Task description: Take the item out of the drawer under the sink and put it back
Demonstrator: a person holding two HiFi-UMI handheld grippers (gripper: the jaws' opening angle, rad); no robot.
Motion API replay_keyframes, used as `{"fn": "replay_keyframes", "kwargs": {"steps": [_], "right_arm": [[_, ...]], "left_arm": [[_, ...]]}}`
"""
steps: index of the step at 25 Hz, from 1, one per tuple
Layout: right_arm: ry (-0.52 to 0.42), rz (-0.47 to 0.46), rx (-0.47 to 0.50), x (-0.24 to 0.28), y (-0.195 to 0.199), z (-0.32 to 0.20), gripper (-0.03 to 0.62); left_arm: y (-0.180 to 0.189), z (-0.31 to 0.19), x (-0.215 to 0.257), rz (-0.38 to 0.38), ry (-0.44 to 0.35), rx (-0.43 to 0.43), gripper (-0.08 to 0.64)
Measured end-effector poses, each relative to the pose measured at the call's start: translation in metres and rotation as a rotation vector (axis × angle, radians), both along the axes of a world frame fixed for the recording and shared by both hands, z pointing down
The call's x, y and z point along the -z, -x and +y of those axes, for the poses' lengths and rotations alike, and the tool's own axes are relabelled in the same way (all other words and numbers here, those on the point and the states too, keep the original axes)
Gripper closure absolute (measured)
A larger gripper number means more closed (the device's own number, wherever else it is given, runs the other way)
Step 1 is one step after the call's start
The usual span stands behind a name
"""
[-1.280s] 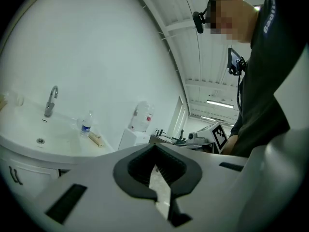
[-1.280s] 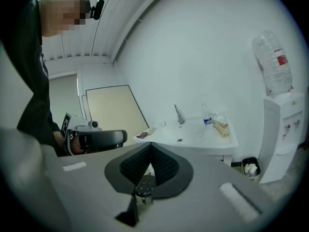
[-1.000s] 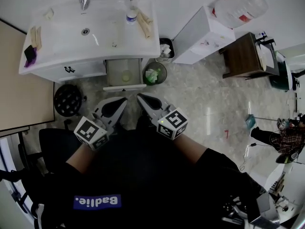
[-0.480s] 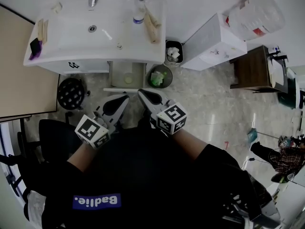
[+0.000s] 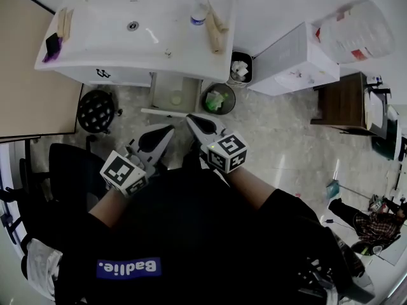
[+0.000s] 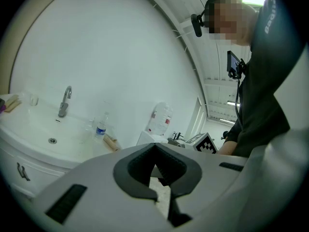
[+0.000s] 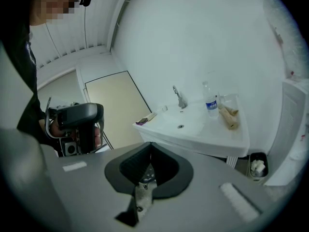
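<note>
The white sink (image 5: 108, 40) stands at the top of the head view. Under it an open drawer (image 5: 164, 111) sticks out toward me, with a small pale round item (image 5: 176, 98) lying inside. My left gripper (image 5: 169, 129) and right gripper (image 5: 189, 117) hang side by side just short of the drawer's front edge. Both are shut with nothing between the jaws. The left gripper view shows its closed jaws (image 6: 154, 146) above the sink (image 6: 43, 129). In the right gripper view, closed jaws (image 7: 150, 145) point toward the sink (image 7: 203, 129).
A water bottle (image 5: 199, 14) and a wooden roll (image 5: 215, 35) lie on the sink's right side. A bin with green waste (image 5: 218, 99) and a smaller bin (image 5: 240, 67) stand right of the drawer. A black stool (image 5: 96, 111) stands to its left, a white cabinet (image 5: 296, 59) to the right.
The sink and open drawer have slid up and to the right in the head view. Both grippers stay shut, close together, and have barely moved.
</note>
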State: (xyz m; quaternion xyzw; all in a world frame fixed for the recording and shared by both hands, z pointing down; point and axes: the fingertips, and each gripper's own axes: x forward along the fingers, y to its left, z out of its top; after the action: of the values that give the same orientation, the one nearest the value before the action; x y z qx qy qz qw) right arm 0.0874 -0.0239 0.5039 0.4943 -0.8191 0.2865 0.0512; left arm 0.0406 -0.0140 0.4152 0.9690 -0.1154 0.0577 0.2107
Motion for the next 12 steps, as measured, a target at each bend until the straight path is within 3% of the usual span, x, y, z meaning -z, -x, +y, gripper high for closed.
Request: {"fn": "replay_keyframes", "kwargs": {"steps": [12], "right_arm": [[0.070,0.035,0.036,-0.031,0.013,-0.010,0.586]], "left_arm": [[0.017,-0.004,-0.003,0.002,0.004,0.038,0.569]]}}
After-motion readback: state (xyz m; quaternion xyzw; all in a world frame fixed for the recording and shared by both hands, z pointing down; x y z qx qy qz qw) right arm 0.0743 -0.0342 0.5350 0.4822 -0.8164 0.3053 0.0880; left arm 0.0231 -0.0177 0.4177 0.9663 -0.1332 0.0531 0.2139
